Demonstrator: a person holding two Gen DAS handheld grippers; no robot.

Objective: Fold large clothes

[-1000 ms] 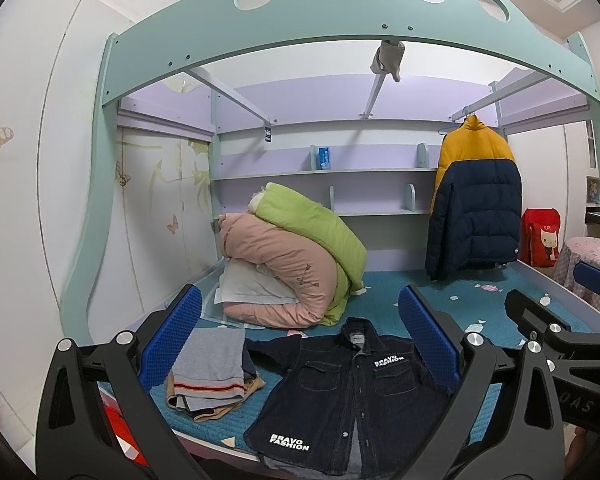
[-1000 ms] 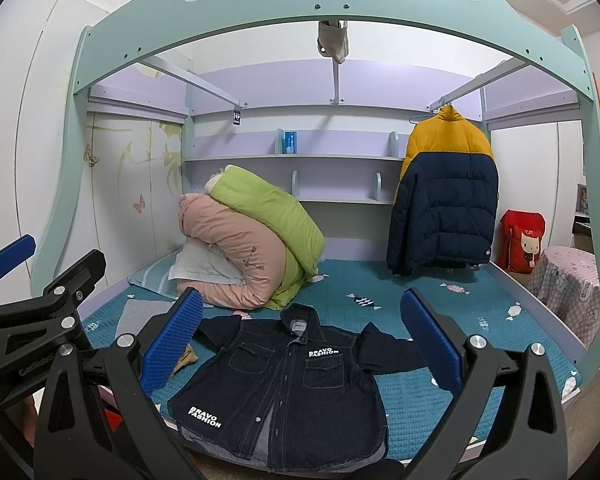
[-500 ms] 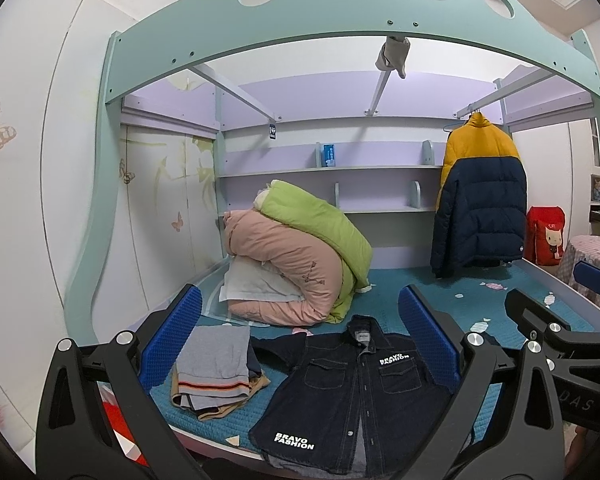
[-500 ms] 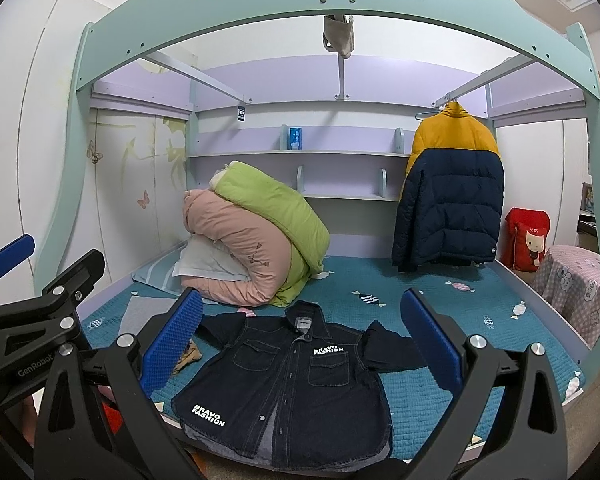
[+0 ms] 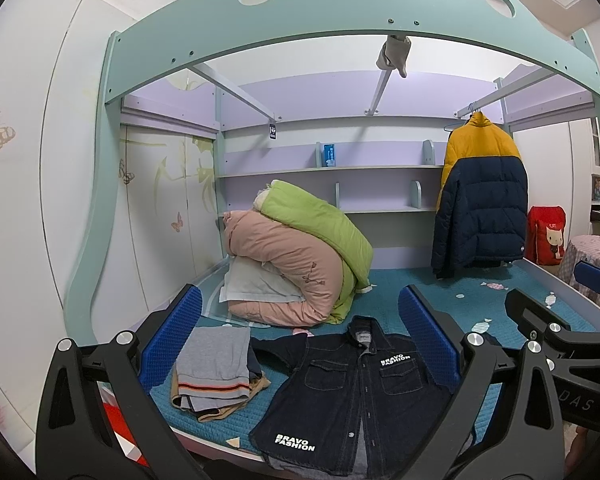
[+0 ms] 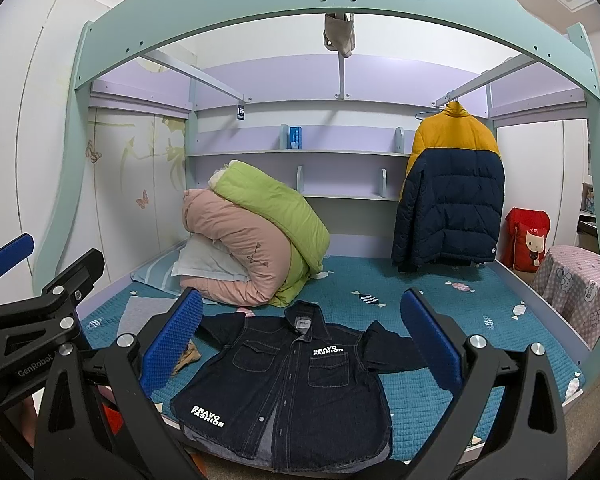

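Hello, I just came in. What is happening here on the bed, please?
A person holds two grippers above a bed, about to fold clothes. A dark denim shirt lies spread flat, front up, at the near edge, not yet folded. The left gripper and right gripper are both open and touch nothing. A pile of folded clothes sits to the shirt's left. Rolled quilts lie behind it, and a puffer jacket hangs at the back.

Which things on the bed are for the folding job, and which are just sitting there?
For the job:
- dark denim jacket, spread flat, not folded yet
- left claw and right claw, both open and empty
- pile of folded clothes beside the jacket

Just lying about:
- pink and green quilts
- hanging puffer coat
- red bag
- blue box on the shelf
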